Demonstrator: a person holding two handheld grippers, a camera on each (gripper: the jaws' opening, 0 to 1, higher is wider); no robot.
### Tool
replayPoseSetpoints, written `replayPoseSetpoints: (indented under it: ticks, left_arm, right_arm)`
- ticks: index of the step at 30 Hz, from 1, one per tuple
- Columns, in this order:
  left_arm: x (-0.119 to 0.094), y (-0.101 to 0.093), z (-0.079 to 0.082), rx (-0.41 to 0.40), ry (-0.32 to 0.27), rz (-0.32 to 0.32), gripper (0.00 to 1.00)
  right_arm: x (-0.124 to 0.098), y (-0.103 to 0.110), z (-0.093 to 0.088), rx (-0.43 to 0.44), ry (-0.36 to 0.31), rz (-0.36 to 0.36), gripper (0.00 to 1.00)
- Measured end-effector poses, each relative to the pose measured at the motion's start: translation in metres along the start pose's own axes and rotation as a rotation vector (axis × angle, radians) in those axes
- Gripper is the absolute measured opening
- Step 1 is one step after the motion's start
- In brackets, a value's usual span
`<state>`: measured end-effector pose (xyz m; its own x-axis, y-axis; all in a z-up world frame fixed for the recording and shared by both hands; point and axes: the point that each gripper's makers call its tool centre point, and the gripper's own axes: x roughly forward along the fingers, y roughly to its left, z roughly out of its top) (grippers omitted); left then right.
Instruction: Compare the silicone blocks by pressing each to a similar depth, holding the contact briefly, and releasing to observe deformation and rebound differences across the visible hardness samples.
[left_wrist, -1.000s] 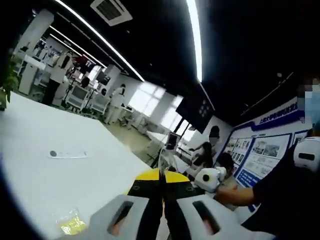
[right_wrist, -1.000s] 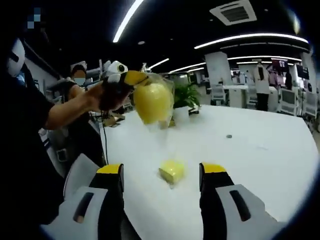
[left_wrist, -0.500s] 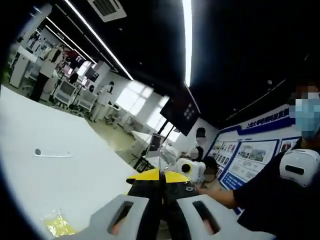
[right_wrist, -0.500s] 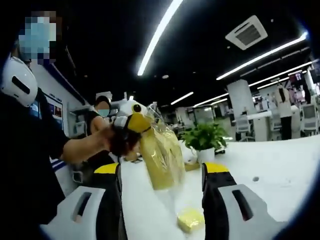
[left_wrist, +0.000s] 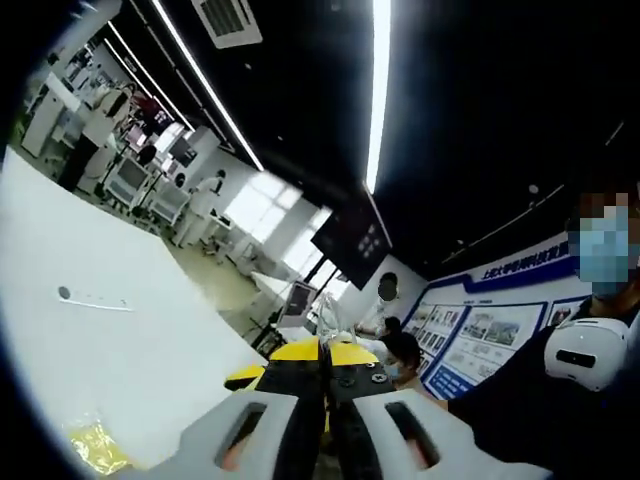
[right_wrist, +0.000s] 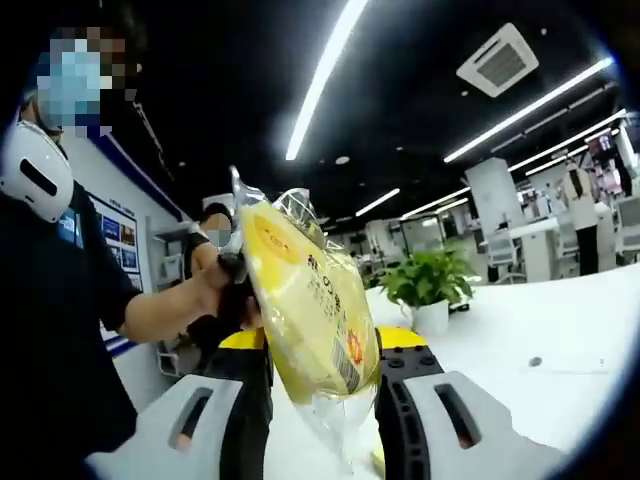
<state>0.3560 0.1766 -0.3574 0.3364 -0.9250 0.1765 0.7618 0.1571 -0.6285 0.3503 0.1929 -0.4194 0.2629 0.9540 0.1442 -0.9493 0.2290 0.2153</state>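
Stretching across an office hall (left_wrist: 180, 190), white table (left_wrist: 110, 340), potted plant (right_wrist: 425, 285).

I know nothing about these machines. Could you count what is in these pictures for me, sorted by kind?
Hand-held grippers: 2, left hand-held gripper and right hand-held gripper
Yellow packs: 2, held pack and table pack
Potted plants: 1, plant
White strips on the table: 1, strip
Total: 6

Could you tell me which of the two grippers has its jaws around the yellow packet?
The right gripper: its jaws sit either side of the yellow packet. The left gripper's jaws are shut together, pointing over the white table.
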Motion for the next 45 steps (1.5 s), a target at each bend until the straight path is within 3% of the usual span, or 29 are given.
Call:
replayPoseSetpoints:
  ticks: [5,9,14,23,30,38,45]
  left_arm:
    - [-0.008,0.002,0.0,0.01,-0.036,0.012,0.0]
    - [-0.015,0.002,-0.004,0.081,-0.029,0.024,0.0]
    - [-0.025,0.01,-0.013,0.178,-0.001,0.075,0.0]
    - [-0.038,0.012,-0.02,0.208,0.003,0.1,0.0]
    - [-0.044,0.017,-0.027,0.253,0.038,0.123,0.0]
    - [-0.045,0.013,-0.026,0.234,0.026,0.092,0.0]
    - [-0.042,0.018,-0.03,0.237,0.042,0.106,0.0]
  right_arm:
    - [0.001,0.005,0.001,-0.015,-0.004,0.021,0.28]
    - [0.005,0.012,-0.007,-0.02,0.036,0.05,0.24]
    - [0.01,0.017,-0.024,0.039,0.1,0.064,0.2]
    - [0.015,0.022,-0.034,0.05,0.16,0.084,0.12]
    - [0.014,0.025,-0.044,0.066,0.224,0.101,0.1]
    - [0.011,0.032,-0.041,0.051,0.225,0.105,0.09]
    - [0.007,0.027,-0.046,0.052,0.232,0.08,0.1]
